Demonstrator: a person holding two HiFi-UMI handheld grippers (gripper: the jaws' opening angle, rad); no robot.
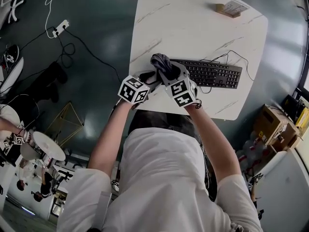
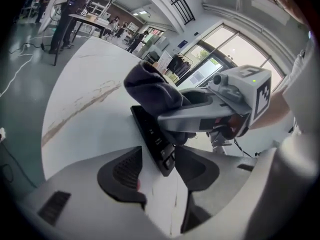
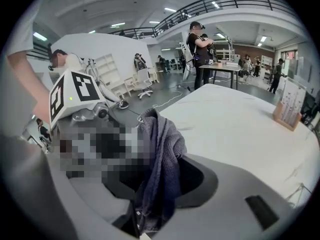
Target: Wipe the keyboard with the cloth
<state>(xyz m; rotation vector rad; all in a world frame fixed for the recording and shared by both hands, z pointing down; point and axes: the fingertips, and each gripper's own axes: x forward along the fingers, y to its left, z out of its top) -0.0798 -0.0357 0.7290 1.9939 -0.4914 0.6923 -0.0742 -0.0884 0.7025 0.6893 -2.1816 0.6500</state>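
Note:
A black keyboard (image 1: 212, 73) lies on the white marble table (image 1: 183, 18), right of the middle. Both grippers meet at its left end. My right gripper (image 1: 167, 71) is shut on a dark grey cloth (image 1: 161, 62), which bunches up above its jaws. In the right gripper view the cloth (image 3: 160, 149) hangs pinched between the two jaws. My left gripper (image 1: 150, 78) stands close beside it on the left, open. In the left gripper view its pads (image 2: 125, 171) are apart with nothing gripped. Beyond them show the keyboard's end (image 2: 150, 134) and the cloth (image 2: 150, 86).
A small wooden card stand (image 1: 228, 7) sits at the table's far right corner. The keyboard's cable (image 1: 234, 57) loops behind it. On the dark floor lie a power strip (image 1: 60, 28) and cords to the left, and cardboard boxes (image 1: 273, 122) stand on the right. People stand in the background.

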